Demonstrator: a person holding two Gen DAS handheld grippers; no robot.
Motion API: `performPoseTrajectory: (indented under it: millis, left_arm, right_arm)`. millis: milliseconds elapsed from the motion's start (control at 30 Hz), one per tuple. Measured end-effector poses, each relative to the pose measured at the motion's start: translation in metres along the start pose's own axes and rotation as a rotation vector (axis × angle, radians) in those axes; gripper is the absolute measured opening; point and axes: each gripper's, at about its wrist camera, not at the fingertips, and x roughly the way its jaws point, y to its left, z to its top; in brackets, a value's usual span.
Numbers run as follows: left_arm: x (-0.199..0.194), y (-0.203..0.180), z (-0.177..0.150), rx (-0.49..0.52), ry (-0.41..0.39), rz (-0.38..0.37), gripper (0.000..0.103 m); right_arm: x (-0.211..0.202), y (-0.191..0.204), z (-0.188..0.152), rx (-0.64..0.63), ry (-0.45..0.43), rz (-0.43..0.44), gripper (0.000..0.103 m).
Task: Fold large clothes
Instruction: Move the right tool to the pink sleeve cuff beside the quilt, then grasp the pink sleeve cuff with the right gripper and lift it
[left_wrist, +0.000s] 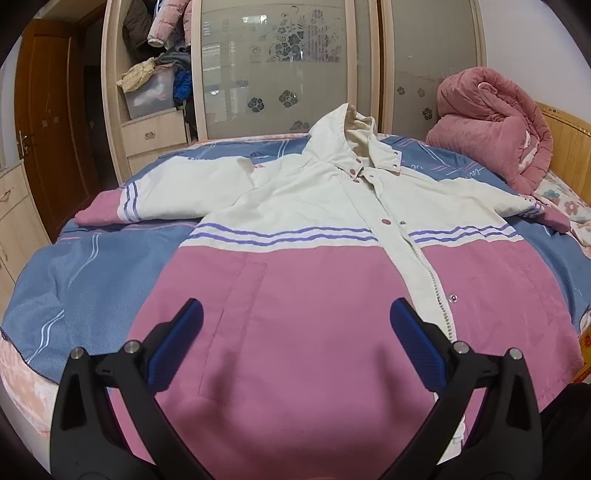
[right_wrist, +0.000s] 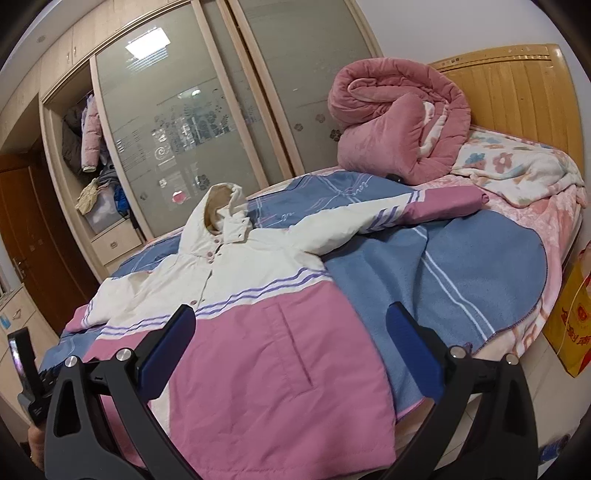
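1. While the jacket (left_wrist: 295, 229) lies flat and face up on the bed (left_wrist: 92, 266), spread over the blue blanket (left_wrist: 74, 280) with its hood toward the wardrobe (left_wrist: 277, 66), nothing of the fold looks begun.
2. At the far left, the left sleeve (left_wrist: 147, 199) reaches outward, its pink cuff near the bed's edge. It looks padded and soft, so expect it to flop rather than hold a crease.
3. Your left gripper (left_wrist: 295, 321) hovers over the pink lower front beside the pocket seam, its fingers (left_wrist: 181, 339) spread wide and holding nothing.
4. In the middle, the snap placket (left_wrist: 386, 221) and zipper run down the front; that strip is likely the stiffest part, so it is a poor place to pinch.
5. Your right gripper (right_wrist: 291, 325) hangs above the jacket's right hem side, fingers (right_wrist: 406, 347) released and empty, one over pink fabric, the other over blanket.
6. Farther right, the right sleeve (right_wrist: 406, 214) stretches toward the rolled pink quilt (right_wrist: 399, 122). The shell looks smooth and possibly slippery, and the whole garment bulky, so I judge a deep bite at cuff or shoulder seam safest.
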Motion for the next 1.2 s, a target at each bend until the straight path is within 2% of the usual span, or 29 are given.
performPoseTrajectory:
  millis: [167, 300, 433, 500, 633, 733, 800, 867, 933, 967, 1100, 1200]
  left_arm:
    - [-0.002, -0.003, 0.007, -0.015, 0.010, -0.009, 0.101]
    - [-0.003, -0.007, 0.001, -0.006, -0.023, -0.021, 0.101]
    - [0.007, -0.006, 0.000, -0.048, 0.035, -0.084, 0.101]
    - [0.005, -0.006, 0.001, -0.049, 0.031, -0.099, 0.101]
    - [-0.002, -0.002, 0.001, -0.035, 0.003, -0.065, 0.101]
    - [0.000, 0.006, 0.006, -0.078, 0.045, -0.079, 0.101]
    - [-0.003, 0.009, 0.010, -0.102, 0.049, -0.114, 0.101]
    - [-0.006, 0.008, 0.011, -0.106, 0.024, -0.118, 0.101]
    - [-0.003, 0.006, 0.007, -0.091, 0.001, -0.113, 0.101]
    - [0.001, 0.006, 0.006, -0.093, -0.003, -0.108, 0.101]
    - [0.020, 0.001, 0.002, -0.099, 0.048, -0.146, 0.101]
    - [0.022, -0.004, 0.001, -0.076, 0.028, -0.143, 0.101]
  right_arm:
    - [0.011, -0.024, 0.019, 0.066, 0.006, 0.001, 0.102]
    - [0.013, -0.053, 0.040, 0.176, 0.024, 0.071, 0.102]
    - [0.021, -0.094, 0.065, 0.250, 0.030, 0.055, 0.102]
    - [0.034, -0.127, 0.074, 0.339, 0.052, 0.063, 0.102]
    - [0.072, -0.187, 0.082, 0.526, 0.091, 0.086, 0.102]
    - [0.112, -0.234, 0.082, 0.701, 0.109, 0.147, 0.102]
    - [0.137, -0.264, 0.084, 0.792, 0.093, 0.122, 0.102]
    - [0.159, -0.288, 0.088, 0.842, 0.092, 0.110, 0.100]
    - [0.175, -0.305, 0.090, 0.886, 0.082, 0.097, 0.085]
    - [0.184, -0.313, 0.092, 0.905, 0.080, 0.074, 0.082]
    - [0.211, -0.334, 0.101, 0.909, 0.087, -0.004, 0.072]
    - [0.232, -0.354, 0.105, 0.933, 0.094, -0.075, 0.070]
